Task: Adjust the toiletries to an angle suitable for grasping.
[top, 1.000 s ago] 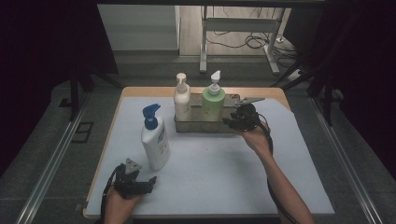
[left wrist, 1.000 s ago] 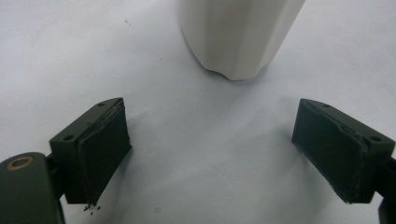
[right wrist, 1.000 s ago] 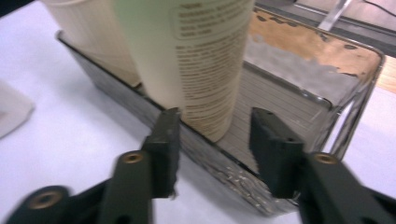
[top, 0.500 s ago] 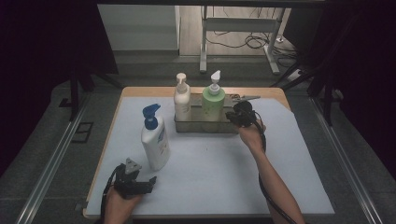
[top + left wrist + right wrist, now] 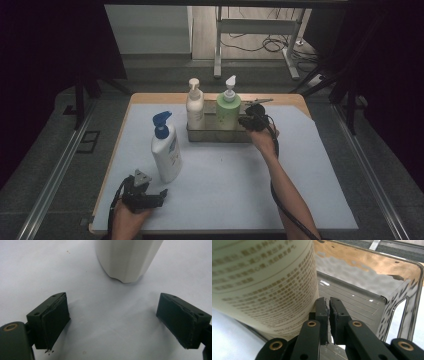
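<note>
While the right gripper [image 5: 254, 121], its jaws pressed together on nothing, sits at the metal tray [image 5: 220, 136] beside the green bottle [image 5: 228, 111], the upright blue-capped bottle [image 5: 166, 149] stands just ahead of the wide-open left gripper [image 5: 150, 196], the nearer one.

Tray [image 5: 372, 277] shiny metal; green bottle [image 5: 267, 282] glossy plastic w/ print; claw pads [image 5: 53, 320] matt, rough-edged.

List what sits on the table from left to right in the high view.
Left tool → blue-capped white bottle → cream pump bottle → green pump bottle → right tool.
</note>
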`<state>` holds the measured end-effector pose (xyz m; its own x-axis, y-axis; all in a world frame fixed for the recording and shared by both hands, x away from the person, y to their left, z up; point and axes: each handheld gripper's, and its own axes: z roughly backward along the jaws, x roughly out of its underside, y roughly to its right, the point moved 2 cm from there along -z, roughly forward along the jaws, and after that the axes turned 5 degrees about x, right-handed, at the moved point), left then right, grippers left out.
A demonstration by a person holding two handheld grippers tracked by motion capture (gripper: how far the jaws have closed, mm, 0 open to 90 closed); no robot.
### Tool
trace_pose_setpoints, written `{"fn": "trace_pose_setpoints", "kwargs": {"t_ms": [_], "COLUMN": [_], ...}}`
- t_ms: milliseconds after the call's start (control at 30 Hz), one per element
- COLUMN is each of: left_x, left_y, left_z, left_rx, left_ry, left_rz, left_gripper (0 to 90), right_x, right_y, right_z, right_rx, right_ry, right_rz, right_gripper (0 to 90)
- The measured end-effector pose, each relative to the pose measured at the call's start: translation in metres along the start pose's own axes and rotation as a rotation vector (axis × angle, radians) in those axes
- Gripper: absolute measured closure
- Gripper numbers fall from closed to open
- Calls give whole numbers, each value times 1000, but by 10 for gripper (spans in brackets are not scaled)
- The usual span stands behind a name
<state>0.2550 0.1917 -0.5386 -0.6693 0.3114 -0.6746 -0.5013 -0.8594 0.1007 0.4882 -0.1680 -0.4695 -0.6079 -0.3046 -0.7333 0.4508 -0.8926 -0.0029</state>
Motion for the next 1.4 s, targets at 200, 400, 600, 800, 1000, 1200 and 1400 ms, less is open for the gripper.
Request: {"fn": "trace_pose_setpoints", "kwargs": {"t_ms": [200, 400, 600, 800, 1000, 1200, 1400], "left_x": [0, 0, 0, 0, 0, 0, 0], "left_y": [0, 0, 0, 0, 0, 0, 0], "left_z": [0, 0, 0, 0, 0, 0, 0], "left_rx": [0, 0, 0, -1, -1, -1, -1], "left_ry": [0, 0, 0, -1, -1, -1, -1], "left_rz": [0, 0, 0, -1, 1, 0, -1], "left_gripper": [105, 105, 105, 105, 105, 105, 105], "right_x": [-2, -2, -2, -2, -5, -7, -8], "right_y": [1, 0, -5, -11, -19, -26, -31], "right_z": [-3, -3, -6, -10, -13, -15, -17], "right_rx": [-19, -32, -36, -49, -65, -73, -78], "right_ry": [-11, -11, -19, -22, -19, -21, -22], "right_rz": [-18, -29, -16, -16, -5, 8, 15], "right_gripper": [863, 870, 872, 870, 868, 869, 872]}}
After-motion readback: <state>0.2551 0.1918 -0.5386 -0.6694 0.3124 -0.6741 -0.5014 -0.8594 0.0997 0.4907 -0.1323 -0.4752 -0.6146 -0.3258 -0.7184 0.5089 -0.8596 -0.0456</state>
